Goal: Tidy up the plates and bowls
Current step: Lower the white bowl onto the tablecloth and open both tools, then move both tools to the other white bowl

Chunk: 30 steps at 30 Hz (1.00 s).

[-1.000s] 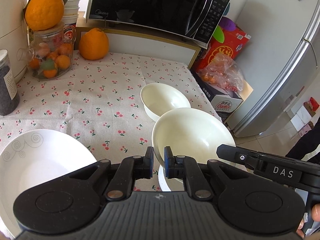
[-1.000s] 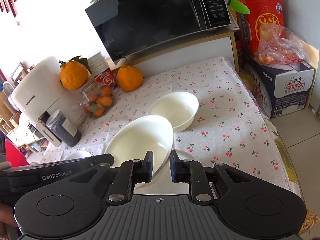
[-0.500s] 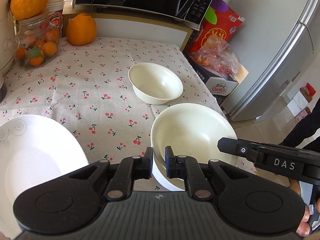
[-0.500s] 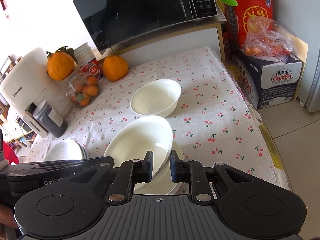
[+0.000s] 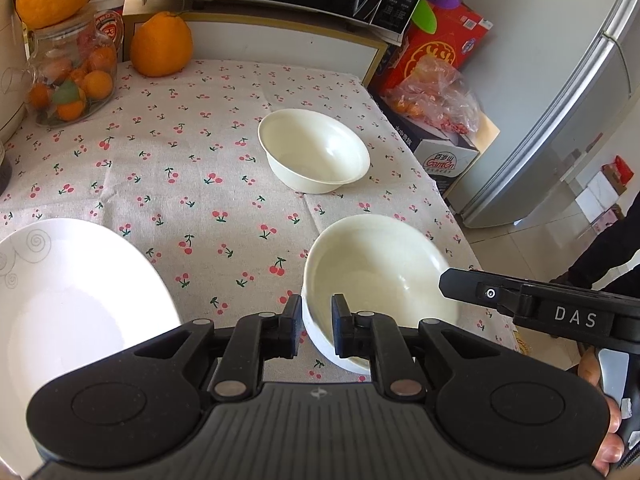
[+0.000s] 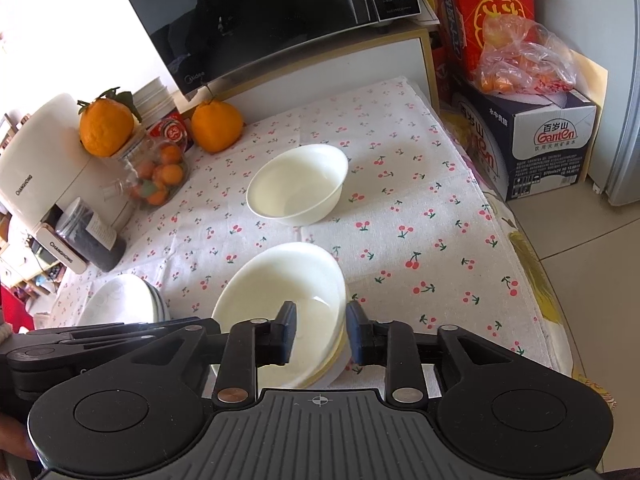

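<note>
White plates (image 5: 76,300) sit stacked at the lower left of the left wrist view, on the cherry-print cloth of the surface (image 5: 192,184). Right of them, at bottom centre, the left tongs (image 5: 316,320) are clenched on the near rim of the top bowl (image 5: 380,276), which is nested into a bowl stack (image 6: 332,364) — the stack stands close to the surface's right edge. In the right wrist view the right tongs (image 6: 320,330) straddle the same rim, and their jaws are opening; the rim is between them, but the pads no longer press on it. A single bowl (image 5: 314,152) waits further up, at frame centre, well apart from the stack.

Risk from here, as I judge it: with one side letting go, the top bowl hangs on a single thin rim pinch — if it is not fully seated, it could tilt or slide. A careless pull-away by either tongs could also drag the stack toward the nearby edge and the floor.
</note>
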{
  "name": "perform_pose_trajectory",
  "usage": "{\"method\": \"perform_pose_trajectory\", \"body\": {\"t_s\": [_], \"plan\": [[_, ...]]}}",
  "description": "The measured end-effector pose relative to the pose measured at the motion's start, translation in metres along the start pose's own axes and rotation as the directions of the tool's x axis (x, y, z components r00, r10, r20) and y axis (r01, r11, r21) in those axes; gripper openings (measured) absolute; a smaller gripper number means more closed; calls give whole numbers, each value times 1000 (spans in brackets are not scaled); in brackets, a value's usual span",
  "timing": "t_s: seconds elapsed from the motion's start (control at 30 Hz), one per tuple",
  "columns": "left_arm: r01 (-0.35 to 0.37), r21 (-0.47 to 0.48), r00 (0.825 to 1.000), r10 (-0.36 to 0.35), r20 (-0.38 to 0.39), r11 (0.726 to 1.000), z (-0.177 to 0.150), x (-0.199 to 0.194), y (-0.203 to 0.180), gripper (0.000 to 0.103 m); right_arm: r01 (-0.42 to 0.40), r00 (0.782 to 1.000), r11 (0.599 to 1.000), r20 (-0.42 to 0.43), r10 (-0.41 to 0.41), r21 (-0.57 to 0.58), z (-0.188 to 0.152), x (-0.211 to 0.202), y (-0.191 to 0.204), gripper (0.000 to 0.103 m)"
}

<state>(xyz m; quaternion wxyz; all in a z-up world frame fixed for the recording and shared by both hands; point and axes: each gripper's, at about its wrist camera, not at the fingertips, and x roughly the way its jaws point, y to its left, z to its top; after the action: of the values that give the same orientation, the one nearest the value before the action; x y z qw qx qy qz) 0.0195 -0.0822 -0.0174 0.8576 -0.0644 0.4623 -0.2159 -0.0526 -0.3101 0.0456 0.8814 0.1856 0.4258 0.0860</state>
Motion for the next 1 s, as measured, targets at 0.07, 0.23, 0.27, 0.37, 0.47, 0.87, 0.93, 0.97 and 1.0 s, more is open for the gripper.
{"method": "perform_pose_trajectory", "body": {"t_s": [0.07, 0.23, 0.27, 0.37, 0.47, 0.87, 0.93, 0.97, 1.0], "plan": [[-1, -3, 1000, 1, 1, 1000, 0, 0, 1, 13, -2, 1000, 1000, 12, 2, 14, 1, -2, -3, 31], [4, -22, 1000, -4, 12, 1000, 3, -2, 2, 13, 12, 1000, 1000, 18, -12, 28, 3, -1, -5, 32], [5, -27, 1000, -4, 17, 1000, 4, -2, 3, 13, 13, 1000, 999, 19, -14, 31, 3, -1, -5, 32], [3, -41, 1000, -2, 28, 999, 8, -4, 7, 18, 16, 999, 999, 28, -17, 48, 5, -2, -8, 32], [-7, -62, 999, 10, 38, 998, 12, -4, 11, 20, 34, 999, 996, 22, -35, 78, 7, 2, -12, 37], [-10, -125, 997, 19, 71, 992, 28, -3, 21, 37, 50, 998, 987, 18, -53, 150, 17, 6, -23, 48], [-23, -126, 997, 32, 74, 992, 31, -2, 22, 40, 54, 998, 988, 25, -59, 146, 21, 6, -23, 54], [-28, -126, 996, 38, 77, 992, 33, -1, 22, 40, 58, 998, 988, 27, -62, 144, 22, 6, -23, 57], [-32, -126, 996, 42, 78, 991, 35, 0, 23, 42, 60, 998, 988, 27, -65, 143, 24, 7, -23, 57]]}}
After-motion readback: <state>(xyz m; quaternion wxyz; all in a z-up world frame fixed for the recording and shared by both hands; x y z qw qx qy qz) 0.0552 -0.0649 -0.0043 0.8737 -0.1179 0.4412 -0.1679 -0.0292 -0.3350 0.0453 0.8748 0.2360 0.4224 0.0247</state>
